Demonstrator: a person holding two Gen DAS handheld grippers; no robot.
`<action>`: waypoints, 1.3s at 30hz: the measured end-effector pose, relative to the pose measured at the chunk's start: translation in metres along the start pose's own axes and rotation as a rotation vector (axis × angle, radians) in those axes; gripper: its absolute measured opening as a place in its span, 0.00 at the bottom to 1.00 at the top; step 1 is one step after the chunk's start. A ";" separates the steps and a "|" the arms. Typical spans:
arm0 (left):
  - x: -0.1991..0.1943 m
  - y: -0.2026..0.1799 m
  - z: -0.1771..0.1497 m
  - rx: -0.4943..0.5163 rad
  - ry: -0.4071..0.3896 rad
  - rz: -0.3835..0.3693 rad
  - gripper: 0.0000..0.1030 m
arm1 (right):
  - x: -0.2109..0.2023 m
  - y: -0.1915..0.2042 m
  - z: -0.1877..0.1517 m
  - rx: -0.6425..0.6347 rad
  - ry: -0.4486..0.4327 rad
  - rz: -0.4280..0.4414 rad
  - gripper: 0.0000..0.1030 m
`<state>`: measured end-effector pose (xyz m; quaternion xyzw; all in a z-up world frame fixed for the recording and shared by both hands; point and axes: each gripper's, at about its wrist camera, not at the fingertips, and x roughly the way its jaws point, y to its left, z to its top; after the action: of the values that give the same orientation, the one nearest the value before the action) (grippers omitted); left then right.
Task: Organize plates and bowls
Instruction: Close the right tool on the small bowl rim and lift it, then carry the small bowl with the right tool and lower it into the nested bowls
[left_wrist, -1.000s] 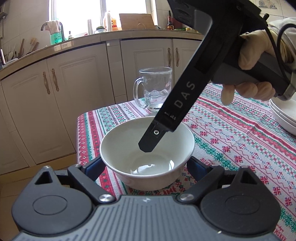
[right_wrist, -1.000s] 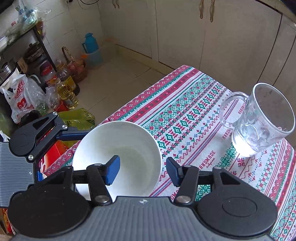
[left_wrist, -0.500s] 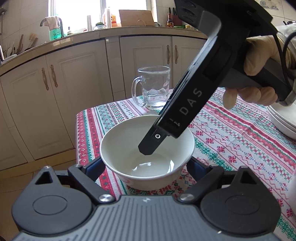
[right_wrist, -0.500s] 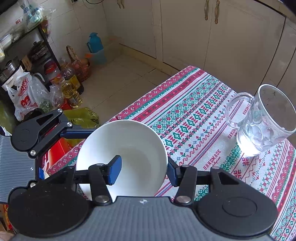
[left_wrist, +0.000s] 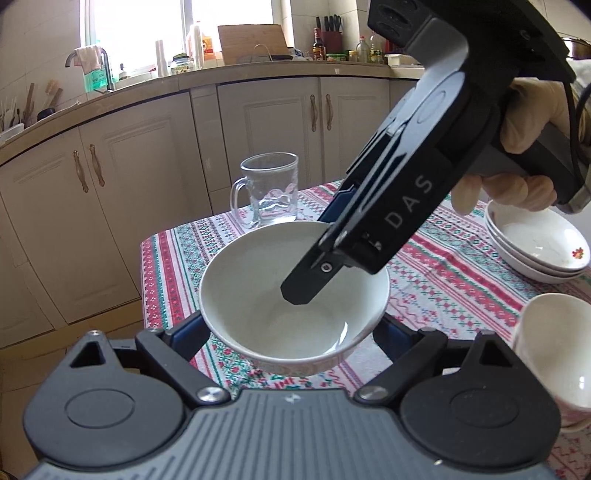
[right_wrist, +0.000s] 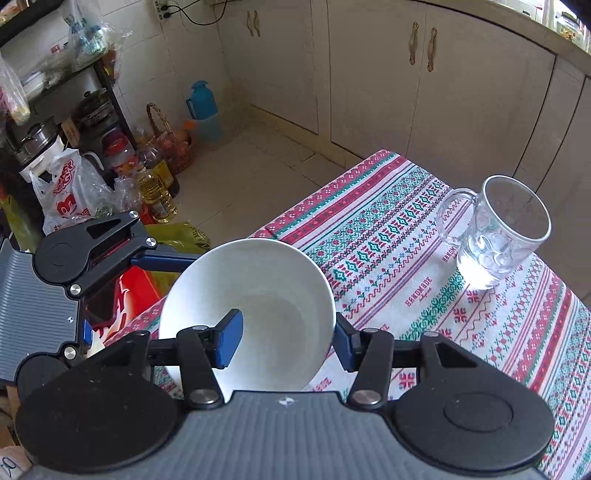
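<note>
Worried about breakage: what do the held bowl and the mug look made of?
White bowl: probably glazed ceramic, opaque with a glossy sheen. Mug: clear moulded glass, the tablecloth showing through it. Both look breakable.

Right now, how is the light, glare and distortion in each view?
Left wrist view: the window is overexposed, the countertop bends with fisheye distortion, and a glare streak sits inside the white bowl. Right wrist view: softer, even light; the glass mug is sharp, the cabinets lean.
</note>
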<state>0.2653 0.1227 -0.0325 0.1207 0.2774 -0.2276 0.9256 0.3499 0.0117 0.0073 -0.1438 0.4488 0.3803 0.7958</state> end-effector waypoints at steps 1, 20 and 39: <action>-0.004 -0.004 0.002 0.003 0.004 -0.001 0.91 | -0.005 0.002 -0.003 -0.002 -0.005 0.000 0.55; -0.066 -0.071 0.010 0.067 0.028 -0.076 0.91 | -0.090 0.042 -0.075 0.013 -0.080 -0.006 0.57; -0.078 -0.123 0.012 0.083 0.034 -0.177 0.91 | -0.140 0.048 -0.143 0.064 -0.119 -0.044 0.57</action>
<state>0.1525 0.0391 0.0098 0.1377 0.2930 -0.3177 0.8912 0.1856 -0.1041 0.0486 -0.1050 0.4093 0.3560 0.8335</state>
